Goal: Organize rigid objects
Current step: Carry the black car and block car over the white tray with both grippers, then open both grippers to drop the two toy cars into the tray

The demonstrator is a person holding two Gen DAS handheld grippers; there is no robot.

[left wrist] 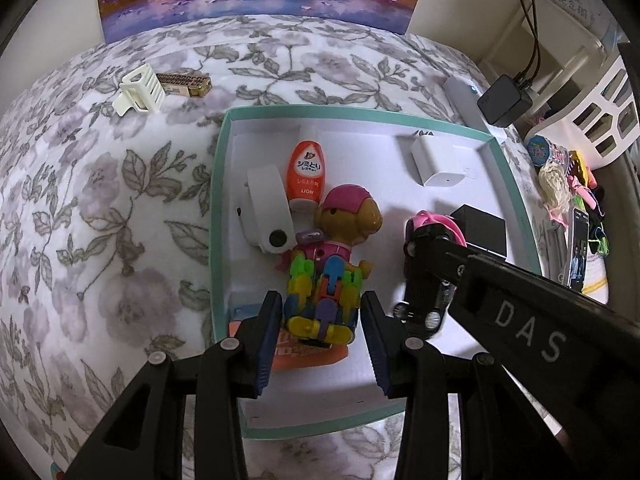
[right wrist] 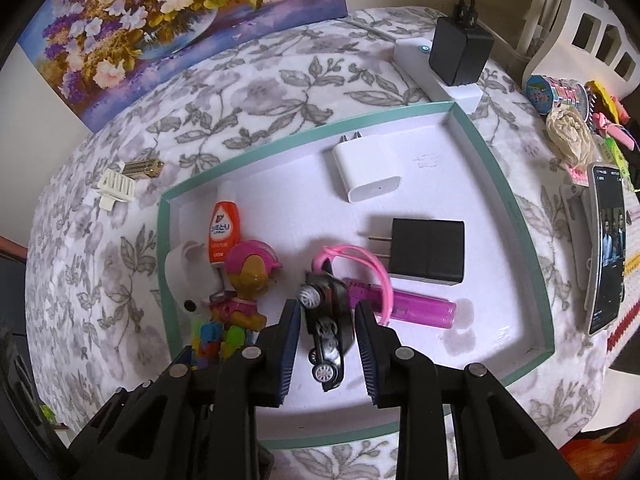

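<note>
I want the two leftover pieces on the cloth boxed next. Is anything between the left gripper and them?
The teal box's left wall lies between the left gripper, which straddles the colorful block toy inside, and the cream clip and gold bar outside; otherwise nothing visible.

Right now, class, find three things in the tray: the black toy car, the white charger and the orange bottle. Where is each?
black toy car [right wrist: 329, 334]: right wrist view, on its roof.
white charger [right wrist: 366, 176]: right wrist view, on its flat top face.
orange bottle [left wrist: 306, 174]: left wrist view, on its label.

Teal-rimmed tray [right wrist: 516, 200], grey-floral cloth [right wrist: 280, 80], seemingly black car [right wrist: 330, 332].
</note>
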